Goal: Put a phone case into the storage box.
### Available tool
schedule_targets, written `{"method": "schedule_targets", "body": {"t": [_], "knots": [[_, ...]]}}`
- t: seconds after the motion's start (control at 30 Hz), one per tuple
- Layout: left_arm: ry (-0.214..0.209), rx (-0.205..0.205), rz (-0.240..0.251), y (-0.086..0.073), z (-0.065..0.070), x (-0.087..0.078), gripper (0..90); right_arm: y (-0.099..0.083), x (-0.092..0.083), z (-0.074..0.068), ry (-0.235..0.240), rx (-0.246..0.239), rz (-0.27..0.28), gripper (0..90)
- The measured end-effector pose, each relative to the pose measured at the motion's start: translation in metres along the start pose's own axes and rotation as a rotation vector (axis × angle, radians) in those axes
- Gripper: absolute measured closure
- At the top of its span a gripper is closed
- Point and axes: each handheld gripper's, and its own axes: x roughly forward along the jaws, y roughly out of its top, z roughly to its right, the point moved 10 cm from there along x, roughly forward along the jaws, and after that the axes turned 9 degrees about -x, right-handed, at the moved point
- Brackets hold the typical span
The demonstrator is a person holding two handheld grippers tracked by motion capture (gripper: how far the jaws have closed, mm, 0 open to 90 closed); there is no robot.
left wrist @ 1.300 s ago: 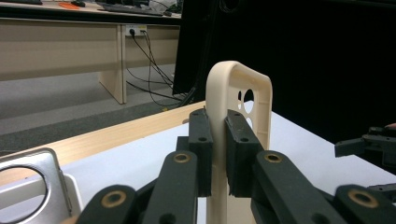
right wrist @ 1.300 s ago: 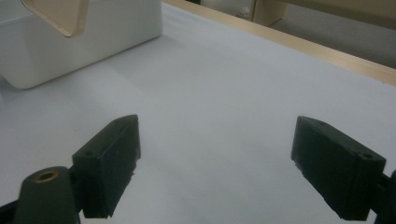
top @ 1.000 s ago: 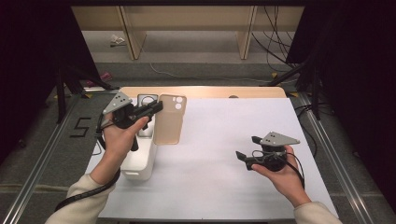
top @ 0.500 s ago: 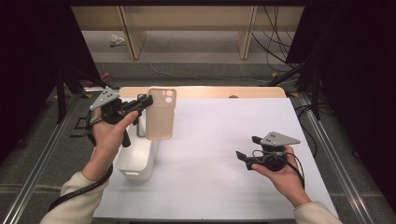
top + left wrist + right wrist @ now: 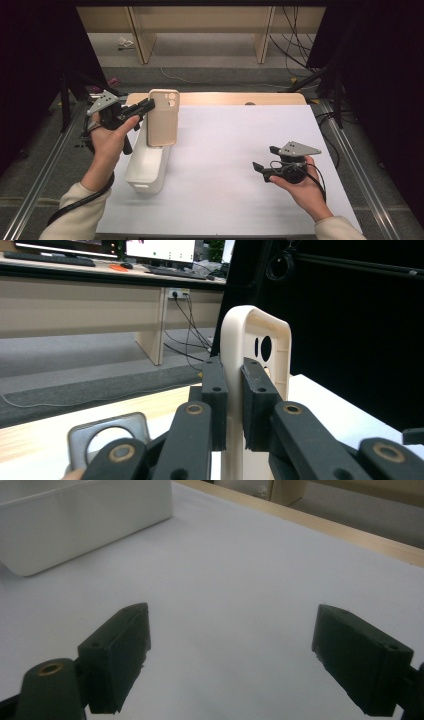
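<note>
One beige phone case, clamped upright by the left gripper above the white bin near the table's left edge, needed level carriage; right gripper gaped empty.

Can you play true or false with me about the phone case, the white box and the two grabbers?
1. The left gripper is pinching the beige phone case. True.
2. The phone case lies flat on the table. False: it is held upright in the air, above the white bin.
3. The right gripper is holding something. False: its jaws stand wide open with nothing between them, above the white table cover.
4. The phone case has camera holes near its top. True.
5. The white bin sits right beside the right gripper. False: it is on the left side of the table, near the left gripper.
</note>
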Motion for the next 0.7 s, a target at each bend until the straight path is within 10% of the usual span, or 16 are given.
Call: {"method": "schedule_targets", "body": {"t": [0.7], "knots": [[0.048, 0.007, 0.011, 0.002, -0.026, -0.004, 82.1, 0.000, 0.001, 0.000, 0.002, 0.003, 0.003, 16.5]]}}
